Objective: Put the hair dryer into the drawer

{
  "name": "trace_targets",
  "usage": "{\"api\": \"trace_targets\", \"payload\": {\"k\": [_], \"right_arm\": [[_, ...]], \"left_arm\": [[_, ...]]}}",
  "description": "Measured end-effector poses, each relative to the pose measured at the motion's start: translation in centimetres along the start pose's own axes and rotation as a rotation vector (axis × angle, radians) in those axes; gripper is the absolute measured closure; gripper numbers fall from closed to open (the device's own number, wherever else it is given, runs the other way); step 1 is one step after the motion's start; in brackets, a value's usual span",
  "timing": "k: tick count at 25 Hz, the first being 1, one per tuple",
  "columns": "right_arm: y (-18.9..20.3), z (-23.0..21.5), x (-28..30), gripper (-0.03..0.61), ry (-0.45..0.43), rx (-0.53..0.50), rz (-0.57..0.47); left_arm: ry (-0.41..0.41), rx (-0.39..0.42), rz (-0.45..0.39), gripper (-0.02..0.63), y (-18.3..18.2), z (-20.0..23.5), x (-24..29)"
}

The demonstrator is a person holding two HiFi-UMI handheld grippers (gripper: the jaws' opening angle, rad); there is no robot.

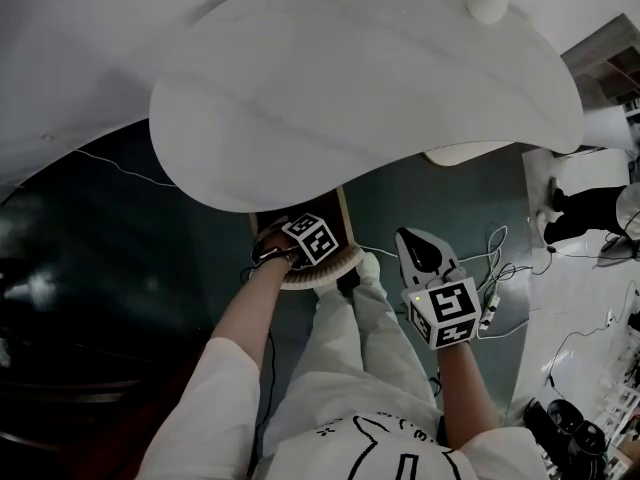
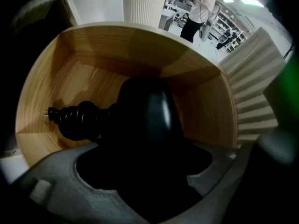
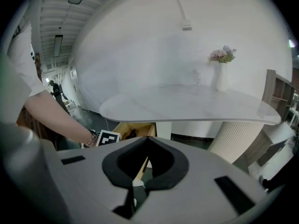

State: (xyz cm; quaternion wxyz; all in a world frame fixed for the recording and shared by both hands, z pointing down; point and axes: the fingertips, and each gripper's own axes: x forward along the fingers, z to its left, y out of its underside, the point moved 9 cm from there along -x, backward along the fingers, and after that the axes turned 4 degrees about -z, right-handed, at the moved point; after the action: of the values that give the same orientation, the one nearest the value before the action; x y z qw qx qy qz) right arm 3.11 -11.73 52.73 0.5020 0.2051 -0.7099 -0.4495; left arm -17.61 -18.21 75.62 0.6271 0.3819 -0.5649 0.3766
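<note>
LEFT: left gripper (image 1: 300,245) clamped on black hair dryer (image 2: 147,120), down inside wooden drawer (image 2: 93,50), coiled cord (image 2: 77,120) inside too | RIGHT: right gripper (image 3: 146,140) jaws together, empty, right of drawer | PRINT: black square markers on cube (image 1: 452,313)

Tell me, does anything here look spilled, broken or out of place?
Nothing is spilled or broken. The black hair dryer hangs in the left gripper inside the wooden drawer. Only loose cables sprawl on the floor.

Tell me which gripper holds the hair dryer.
The left gripper: its jaws clamp the black hair dryer over the wooden drawer. The right gripper is shut on nothing.
</note>
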Motion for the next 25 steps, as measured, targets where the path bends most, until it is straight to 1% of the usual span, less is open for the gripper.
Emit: {"api": "trace_targets", "payload": {"k": [7, 11, 16, 19, 25], "right_arm": [[0.5, 0.3, -0.7, 0.583, 0.016, 0.019, 0.000], [0.7, 0.6, -1.2, 0.583, 0.024, 0.026, -0.003], [0.7, 0.4, -1.7, 0.583, 0.032, 0.046, -0.010], [0.3, 0.6, -1.9, 0.583, 0.030, 0.062, -0.018], [-1.7, 0.7, -1.9, 0.583, 0.010, 0.052, -0.047]], "left_arm": [[0.001, -0.002, 0.002, 0.242, 0.1, 0.0, 0.1], [-0.019, 0.008, 0.018, 0.239, 0.3, -0.1, 0.1], [-0.025, 0.006, 0.009, 0.202, 0.0, -0.1, -0.8], [-0.023, 0.030, 0.017, 0.193, 0.1, -0.3, -1.8], [-0.020, 0.013, -0.007, 0.192, 0.3, -0.3, -4.1]]}}
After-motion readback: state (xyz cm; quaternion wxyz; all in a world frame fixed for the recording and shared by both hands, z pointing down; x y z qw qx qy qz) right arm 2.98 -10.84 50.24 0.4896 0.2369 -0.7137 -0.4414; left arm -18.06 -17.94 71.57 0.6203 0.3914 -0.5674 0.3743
